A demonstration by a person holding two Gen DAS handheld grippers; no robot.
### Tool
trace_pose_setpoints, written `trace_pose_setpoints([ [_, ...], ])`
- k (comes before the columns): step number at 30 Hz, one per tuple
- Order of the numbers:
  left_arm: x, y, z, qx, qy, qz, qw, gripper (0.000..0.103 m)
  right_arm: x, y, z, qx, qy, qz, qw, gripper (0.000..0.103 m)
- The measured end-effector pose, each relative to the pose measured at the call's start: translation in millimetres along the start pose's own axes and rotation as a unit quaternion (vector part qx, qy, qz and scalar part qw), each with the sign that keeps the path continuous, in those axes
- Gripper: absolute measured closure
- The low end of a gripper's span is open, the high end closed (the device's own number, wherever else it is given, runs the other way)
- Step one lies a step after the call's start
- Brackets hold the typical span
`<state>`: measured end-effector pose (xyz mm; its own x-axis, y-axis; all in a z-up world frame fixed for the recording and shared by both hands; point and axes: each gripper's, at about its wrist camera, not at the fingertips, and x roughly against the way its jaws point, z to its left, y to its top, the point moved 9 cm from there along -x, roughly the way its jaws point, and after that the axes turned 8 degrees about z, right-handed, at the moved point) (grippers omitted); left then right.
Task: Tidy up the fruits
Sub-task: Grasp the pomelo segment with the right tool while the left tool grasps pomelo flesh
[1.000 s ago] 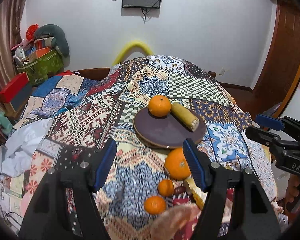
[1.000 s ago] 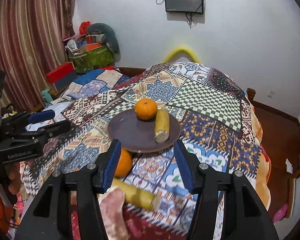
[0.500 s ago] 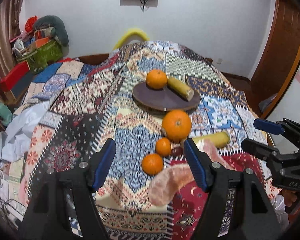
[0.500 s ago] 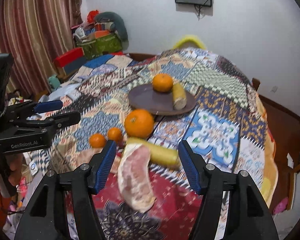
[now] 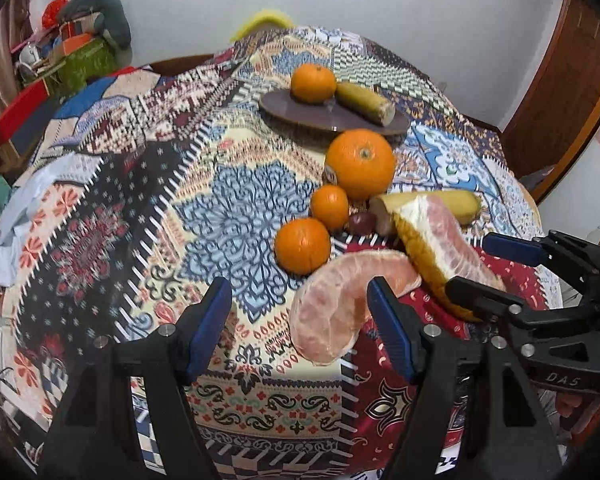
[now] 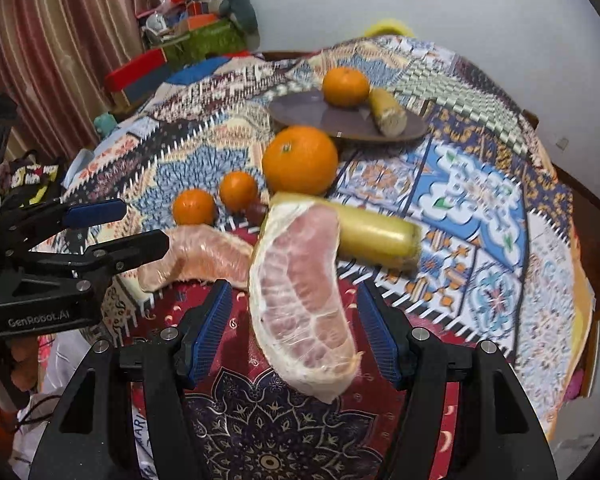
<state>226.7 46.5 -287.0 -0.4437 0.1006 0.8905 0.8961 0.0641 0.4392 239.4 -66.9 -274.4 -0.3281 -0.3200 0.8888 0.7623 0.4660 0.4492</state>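
Patchwork cloth point(image 5: 236, 208) lies beneath us; our left gripper point(image 5: 300, 320) and right gripper point(image 6: 294, 330) both gape, unclamped, each with a pink peeled pomelo wedge point(image 6: 300, 296) just ahead.

Bright fruit on patchwork.
Oranges point(image 5: 360, 164) orange, pomelo point(image 6: 304, 296) pink, plate point(image 5: 300, 114) brown, cloth point(image 5: 228, 208) multicoloured floral and checked, pads point(image 6: 208, 332) blue.

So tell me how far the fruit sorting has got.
Done: one orange and a banana piece lie on the plate. In hand: nothing; both grippers' jaws stand open over the pomelo wedges. Left: large orange, two small oranges, the other banana.
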Motion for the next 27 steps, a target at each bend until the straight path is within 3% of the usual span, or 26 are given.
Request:
trace_pose_setpoints([
  [5, -11, -6, -4, 0.003, -0.009, 0.014, 0.9999, 0.033, -14, -7, 2, 0.004, -0.001, 0.016, 1.0, 0.043],
  [7, -13, -6, -7, 0.001, -0.013, 0.013, 0.9998, 0.033, -15, -9, -1, 0.0, -0.001, 0.016, 1.0, 0.05],
  [12, -14, -7, -16, -0.007, -0.031, 0.012, 0.9994, 0.034, -7, -11, -8, -0.011, 0.012, 0.01, 1.0, 0.051],
  [15, -14, -10, -24, -0.021, -0.037, 0.017, 0.9989, 0.042, 0, -14, -15, -0.02, 0.011, 0.003, 1.0, 0.051],
  [27, -4, -32, -58, -0.101, -0.035, 0.028, 0.9939, 0.045, 28, -32, -54, -0.053, -0.011, -0.014, 0.998, 0.054],
])
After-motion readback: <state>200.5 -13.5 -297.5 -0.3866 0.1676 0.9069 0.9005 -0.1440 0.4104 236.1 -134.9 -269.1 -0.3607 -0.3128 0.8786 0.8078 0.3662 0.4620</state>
